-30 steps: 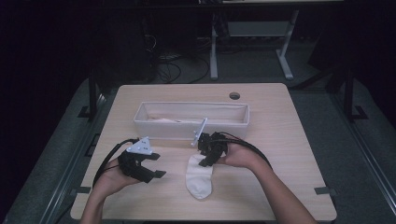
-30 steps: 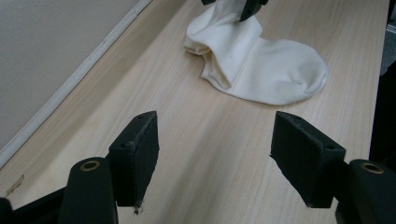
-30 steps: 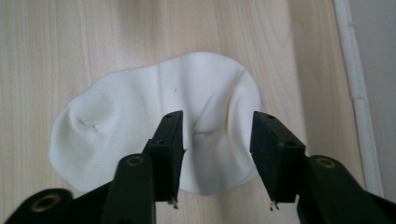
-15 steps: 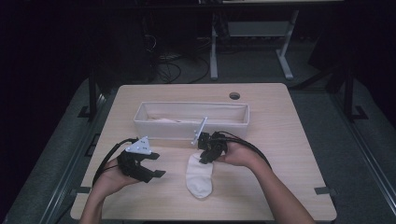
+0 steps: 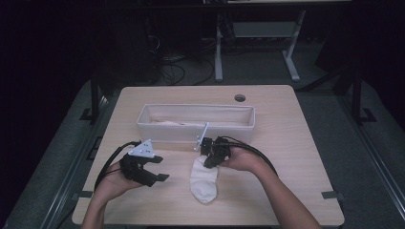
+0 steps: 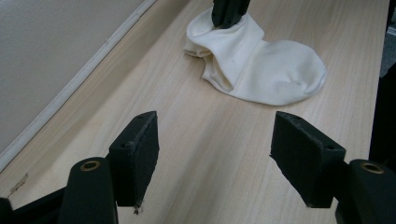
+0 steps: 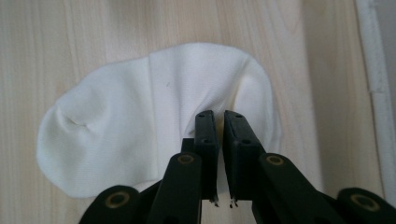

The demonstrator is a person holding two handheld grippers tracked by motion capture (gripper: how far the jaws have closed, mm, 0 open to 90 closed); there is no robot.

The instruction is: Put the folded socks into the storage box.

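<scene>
While the left tool [image 6: 215,154] gapes wide, the right tool [image 7: 220,122], just closing, pinches a soft white sock [image 7: 140,116].

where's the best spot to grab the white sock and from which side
Grip the sock at its open cuff end, nearest the white bin, coming down from above. It lies flat on the table, and the loose cuff bunches into a fold that jaws can pinch, while the toe lies flatter. The right gripper, whose jaws have just been closing, pinches that fold. The left gripper is open, off the sock.
</scene>
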